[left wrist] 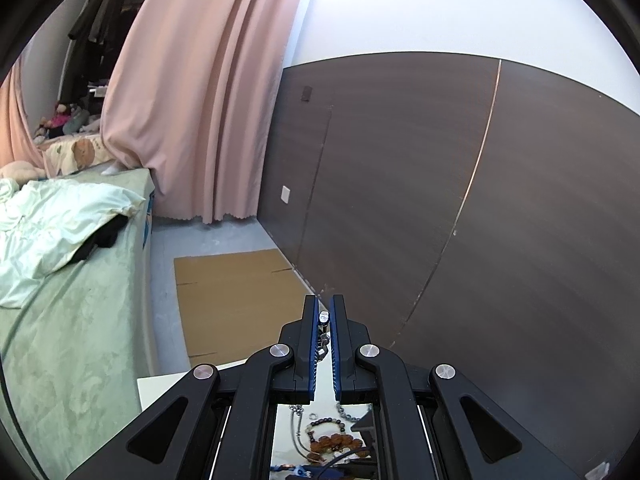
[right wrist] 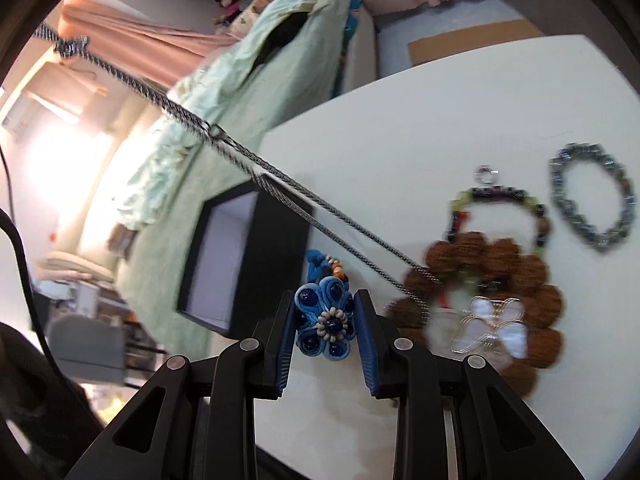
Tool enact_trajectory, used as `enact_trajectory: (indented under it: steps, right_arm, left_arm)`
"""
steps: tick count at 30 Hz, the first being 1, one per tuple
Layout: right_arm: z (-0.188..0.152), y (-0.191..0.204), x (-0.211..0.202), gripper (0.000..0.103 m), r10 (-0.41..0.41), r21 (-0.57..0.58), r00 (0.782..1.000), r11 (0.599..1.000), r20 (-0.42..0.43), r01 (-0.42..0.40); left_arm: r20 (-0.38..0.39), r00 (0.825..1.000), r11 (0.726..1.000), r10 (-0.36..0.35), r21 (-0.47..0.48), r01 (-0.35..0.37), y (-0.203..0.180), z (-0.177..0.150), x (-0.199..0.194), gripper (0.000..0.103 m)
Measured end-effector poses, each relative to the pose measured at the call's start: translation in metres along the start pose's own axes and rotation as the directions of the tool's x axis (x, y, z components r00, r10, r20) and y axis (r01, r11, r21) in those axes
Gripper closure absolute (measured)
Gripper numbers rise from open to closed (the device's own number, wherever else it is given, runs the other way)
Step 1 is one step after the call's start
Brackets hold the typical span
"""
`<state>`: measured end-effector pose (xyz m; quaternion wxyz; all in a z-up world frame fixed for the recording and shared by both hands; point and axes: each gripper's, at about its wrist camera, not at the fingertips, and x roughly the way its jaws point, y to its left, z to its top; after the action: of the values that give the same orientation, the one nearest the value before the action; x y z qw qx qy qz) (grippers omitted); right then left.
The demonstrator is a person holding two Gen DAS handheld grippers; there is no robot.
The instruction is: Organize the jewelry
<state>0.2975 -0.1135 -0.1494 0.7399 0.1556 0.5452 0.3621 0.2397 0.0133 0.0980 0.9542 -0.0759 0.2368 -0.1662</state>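
Observation:
My left gripper is shut on a silver chain necklace, raised high and aimed at the dark wall. In the right wrist view the same chain necklace stretches taut from the upper left down to a clear butterfly pendant. My right gripper is closed on a blue flower ornament just above the white table. A brown bead bracelet, a multicoloured bead bracelet, a grey bead bracelet and a small silver ring lie to the right.
An open black box with a white lining stands at the table's left edge. A bed with pale green bedding lies beyond, with pink curtains and flat cardboard on the floor.

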Motion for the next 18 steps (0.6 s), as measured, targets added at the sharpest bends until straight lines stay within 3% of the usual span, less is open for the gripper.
enact_trajectory:
  steps: [9, 18]
  right_arm:
    - [0.003, 0.002, -0.017, 0.073, -0.031, -0.012, 0.999, 0.999, 0.036, 0.032]
    - [0.004, 0.012, -0.049, 0.073, -0.023, -0.034, 0.995, 0.999, 0.099, 0.027]
  left_arm:
    - [0.049, 0.999, 1.000, 0.001, 0.008, -0.001, -0.005, 0.012, -0.022, 0.098]
    - [0.127, 0.992, 0.997, 0.008, 0.081, -0.019, -0.030, 0.038, -0.055, 0.098]
